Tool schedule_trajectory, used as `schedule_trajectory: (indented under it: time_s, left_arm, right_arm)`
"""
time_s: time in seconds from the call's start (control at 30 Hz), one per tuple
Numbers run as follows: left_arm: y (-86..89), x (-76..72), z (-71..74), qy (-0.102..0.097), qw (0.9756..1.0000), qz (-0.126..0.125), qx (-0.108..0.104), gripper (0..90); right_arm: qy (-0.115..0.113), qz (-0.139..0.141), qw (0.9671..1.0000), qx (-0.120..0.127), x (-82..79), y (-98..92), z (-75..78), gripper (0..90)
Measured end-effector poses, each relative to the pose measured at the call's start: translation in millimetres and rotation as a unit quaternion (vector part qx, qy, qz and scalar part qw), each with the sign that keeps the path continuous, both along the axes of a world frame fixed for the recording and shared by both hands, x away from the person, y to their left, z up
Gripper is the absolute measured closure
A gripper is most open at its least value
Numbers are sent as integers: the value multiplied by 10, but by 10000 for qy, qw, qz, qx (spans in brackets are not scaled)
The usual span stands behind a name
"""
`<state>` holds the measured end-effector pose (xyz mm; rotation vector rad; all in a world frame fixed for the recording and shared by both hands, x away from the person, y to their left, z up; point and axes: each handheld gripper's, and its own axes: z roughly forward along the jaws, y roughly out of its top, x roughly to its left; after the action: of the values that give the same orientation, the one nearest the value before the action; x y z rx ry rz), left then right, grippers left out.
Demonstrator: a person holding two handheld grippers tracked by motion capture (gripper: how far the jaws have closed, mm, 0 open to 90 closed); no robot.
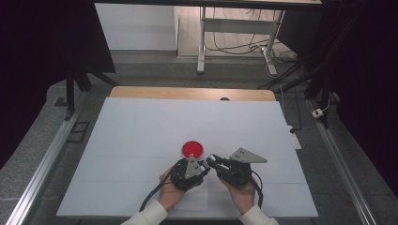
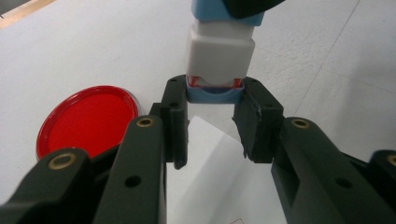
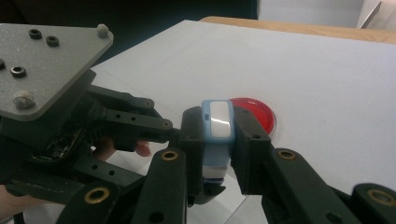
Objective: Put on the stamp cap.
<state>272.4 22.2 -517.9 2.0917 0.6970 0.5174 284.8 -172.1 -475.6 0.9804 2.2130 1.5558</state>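
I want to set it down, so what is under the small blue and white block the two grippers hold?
Under the small blue and white block lies a white paper sheet on the white table. The black jaws cover the sheet's edges.

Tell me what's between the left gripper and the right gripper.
A small blue and white block; the left gripper clamps one end, the right gripper the other, as both gripper views show.

A red dish (image 1: 193, 149) lies on the white table (image 1: 141, 136).
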Motion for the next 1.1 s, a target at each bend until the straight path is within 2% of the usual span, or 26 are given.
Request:
schedule_trajectory:
  time_s: [0.63, 1.1]
  left_arm:
    - [-8, -16, 1, -77, 10000, 36, 38, 653]
    - [-27, -33, -6, -192, 9997, 11, 172, 658]
  right_arm:
    - [90, -55, 9999, -30, -3, 12, -4, 749]
    - [240, -22, 9997, -4, 16, -3, -12, 751]
